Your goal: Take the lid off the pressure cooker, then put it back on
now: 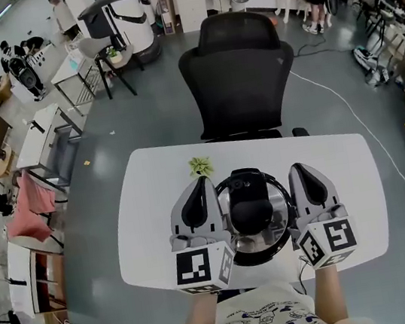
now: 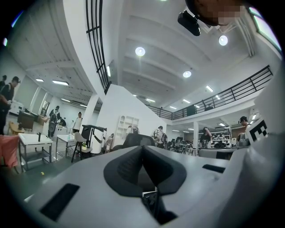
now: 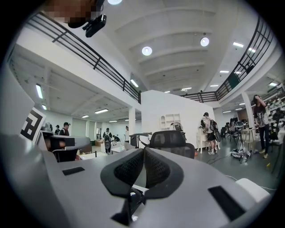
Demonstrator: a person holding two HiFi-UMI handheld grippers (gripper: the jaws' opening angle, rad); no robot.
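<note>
The pressure cooker (image 1: 270,244) stands near the front middle of the white table (image 1: 149,211), its lid (image 1: 233,198) on and a black handle (image 1: 250,214) across the top. My left gripper (image 1: 204,181) lies close along the cooker's left side and my right gripper (image 1: 296,168) along its right side, both pointing away from me. Each is shut with nothing between its pads. In the left gripper view the shut gripper (image 2: 142,150) faces out into the room, and the right gripper (image 3: 143,153) does likewise in the right gripper view. Neither gripper view shows the cooker.
A small green plant-like thing (image 1: 201,166) lies on the table just beyond the left gripper. A black office chair (image 1: 239,83) stands behind the table's far edge. Desks, machines and people are farther off in the room.
</note>
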